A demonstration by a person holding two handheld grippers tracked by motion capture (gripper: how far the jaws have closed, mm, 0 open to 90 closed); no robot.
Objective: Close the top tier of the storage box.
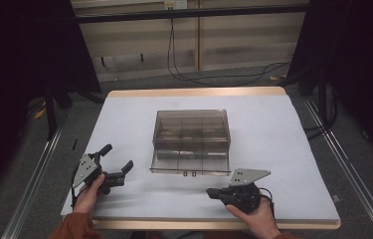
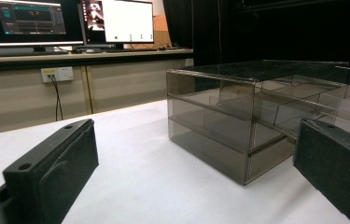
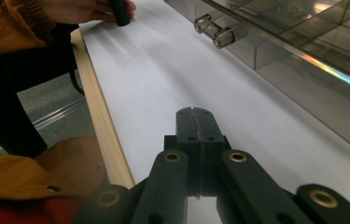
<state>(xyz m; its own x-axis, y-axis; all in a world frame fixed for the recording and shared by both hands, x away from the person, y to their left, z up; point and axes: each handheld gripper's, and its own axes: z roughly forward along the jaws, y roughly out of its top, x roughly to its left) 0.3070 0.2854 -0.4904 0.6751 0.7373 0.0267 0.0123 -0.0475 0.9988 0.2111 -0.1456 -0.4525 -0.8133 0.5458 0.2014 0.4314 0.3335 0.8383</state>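
So a smoky clear plastic drawer box [image 1: 192, 141] is parked around the middle of the table [image 1: 283, 149], which is covered in white with a wooden edge left showing at the near and far sides. Dividers can be seen inside it, and the bottom drawer is pulled out a bit toward the person's side, with two little clear knobs [image 3: 214, 31] stuck on its front, seen up close in the right gripper view. The left gripper [image 1: 119, 163] is held by the left hand [image 1: 92, 191] near the table's front-left corner, apart from the box, and its jaws are spread wide; in the left gripper view the box [image 2: 238, 116] is framed between those two black jaws, off toward the right one. The right gripper [image 1: 213, 192] is gripped by the right hand [image 1: 253, 216] just in front of the box's pulled-out drawer, low over the table, with its jaws pressed together on nothing. An orange-brown sleeve [image 3: 4, 23] is worn on the left arm. Farther back, two lit monitors [image 2: 70, 21] are set on a desk, a wall socket [image 2: 58, 73] is mounted below them, and black cables [image 1: 214, 74] are draped down onto the floor.
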